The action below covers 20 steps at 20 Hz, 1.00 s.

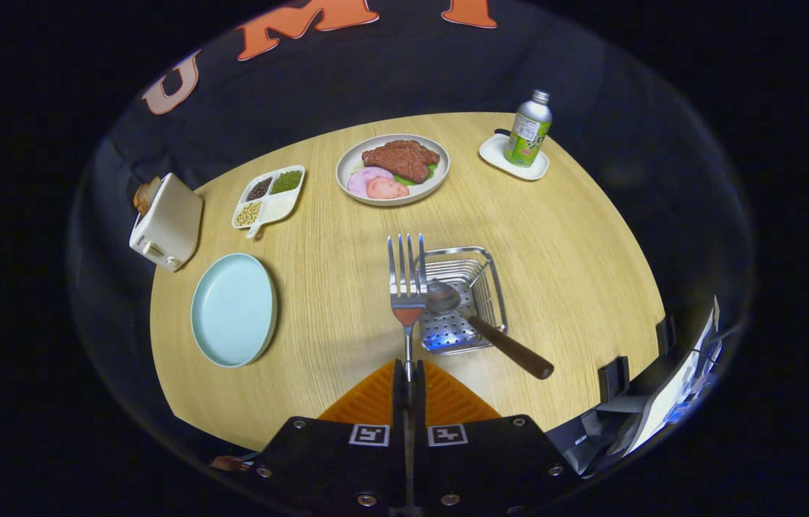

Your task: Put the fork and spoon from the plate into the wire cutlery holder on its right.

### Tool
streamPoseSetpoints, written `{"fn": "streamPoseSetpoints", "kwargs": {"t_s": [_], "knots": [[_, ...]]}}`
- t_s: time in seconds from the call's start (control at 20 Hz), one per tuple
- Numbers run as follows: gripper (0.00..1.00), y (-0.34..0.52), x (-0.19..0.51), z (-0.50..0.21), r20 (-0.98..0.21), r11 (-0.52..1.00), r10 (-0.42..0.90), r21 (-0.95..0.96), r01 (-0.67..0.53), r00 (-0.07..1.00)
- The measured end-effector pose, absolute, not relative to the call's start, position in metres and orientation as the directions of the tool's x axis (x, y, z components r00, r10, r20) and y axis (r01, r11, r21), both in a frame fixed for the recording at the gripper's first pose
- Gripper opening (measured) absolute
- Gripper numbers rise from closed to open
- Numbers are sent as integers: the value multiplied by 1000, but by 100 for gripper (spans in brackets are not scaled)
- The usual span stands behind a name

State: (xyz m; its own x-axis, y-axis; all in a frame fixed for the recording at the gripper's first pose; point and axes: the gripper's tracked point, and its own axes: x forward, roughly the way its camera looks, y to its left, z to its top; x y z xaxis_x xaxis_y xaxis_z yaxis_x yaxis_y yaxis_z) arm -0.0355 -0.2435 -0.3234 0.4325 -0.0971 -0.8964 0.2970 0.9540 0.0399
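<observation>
**Fork clamped, spoon in the holder**

The wooden counter (347,237) filled the middle of the frame. At lower left lay the blue plate (233,309), bare. Right of centre sat the wire cutlery holder (463,298), with the spoon (483,327) resting in it, its handle sticking out over the rim. The hand-held gripper (408,377), bottom centre, was closed tight on the fork (406,287), tines pointing away.
</observation>
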Motion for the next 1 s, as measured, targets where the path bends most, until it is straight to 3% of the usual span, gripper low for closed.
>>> {"fn": "streamPoseSetpoints", "kwargs": {"t_s": [0.4, 0.6, 0.75, 0.85, 1.0], "knots": [[12, -263, -19, -321, -883, 947, -99, 58, 315, 460], [24, -263, 17, -280, -765, 960, -106, 87, 265, 635], [57, -253, 41, -243, -638, 975, -105, 83, 204, 763], [69, -248, 55, -210, -518, 982, -117, 68, 177, 848], [79, -245, 69, -151, -312, 985, -155, 23, 170, 937]]}}
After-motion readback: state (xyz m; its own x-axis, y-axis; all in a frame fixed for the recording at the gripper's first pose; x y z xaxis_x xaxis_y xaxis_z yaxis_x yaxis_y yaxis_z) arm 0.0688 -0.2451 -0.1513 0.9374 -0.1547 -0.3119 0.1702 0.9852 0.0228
